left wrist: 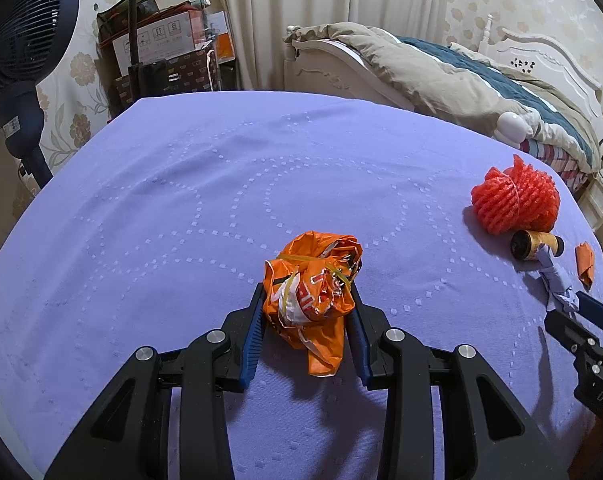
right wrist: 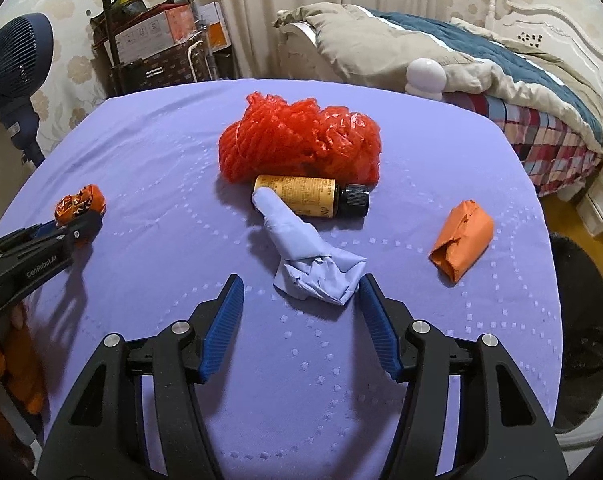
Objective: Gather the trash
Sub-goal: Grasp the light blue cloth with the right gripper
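Left gripper (left wrist: 307,300) fingers pinch the crumpled orange wrapper (left wrist: 313,284) on the purple bench (left wrist: 181,200). Right gripper (right wrist: 299,308) fingers stand spread beside the blue wad (right wrist: 313,264), unclosed. Judged next: centre, then close on it.
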`<action>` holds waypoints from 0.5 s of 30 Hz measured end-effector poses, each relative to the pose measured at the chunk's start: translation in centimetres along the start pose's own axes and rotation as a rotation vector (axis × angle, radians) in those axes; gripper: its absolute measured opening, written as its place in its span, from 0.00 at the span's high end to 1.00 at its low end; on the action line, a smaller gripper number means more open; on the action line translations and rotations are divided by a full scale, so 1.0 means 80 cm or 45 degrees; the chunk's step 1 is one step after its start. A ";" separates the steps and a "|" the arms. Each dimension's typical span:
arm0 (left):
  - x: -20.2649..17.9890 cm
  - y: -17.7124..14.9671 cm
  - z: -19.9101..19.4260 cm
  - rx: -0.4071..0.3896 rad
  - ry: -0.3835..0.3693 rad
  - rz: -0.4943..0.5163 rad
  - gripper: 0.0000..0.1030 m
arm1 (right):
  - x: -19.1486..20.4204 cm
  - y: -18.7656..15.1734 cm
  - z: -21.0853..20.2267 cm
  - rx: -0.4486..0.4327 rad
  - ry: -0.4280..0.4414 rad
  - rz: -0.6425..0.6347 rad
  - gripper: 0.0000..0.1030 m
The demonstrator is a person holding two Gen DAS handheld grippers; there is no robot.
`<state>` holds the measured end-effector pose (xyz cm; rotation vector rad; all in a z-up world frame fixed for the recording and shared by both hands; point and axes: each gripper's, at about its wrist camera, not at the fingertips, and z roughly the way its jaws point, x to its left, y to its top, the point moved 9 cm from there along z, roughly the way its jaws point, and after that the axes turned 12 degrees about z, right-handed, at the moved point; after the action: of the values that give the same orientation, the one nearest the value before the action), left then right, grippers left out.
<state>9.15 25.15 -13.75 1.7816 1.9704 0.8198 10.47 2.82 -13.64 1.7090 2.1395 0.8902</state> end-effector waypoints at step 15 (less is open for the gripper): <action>0.000 0.000 0.000 -0.002 0.000 0.003 0.64 | 0.007 0.013 0.014 -0.004 -0.010 0.002 0.53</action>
<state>9.11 25.11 -13.74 1.7834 1.9675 0.8223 11.74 3.81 -13.80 1.7098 2.1311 0.8857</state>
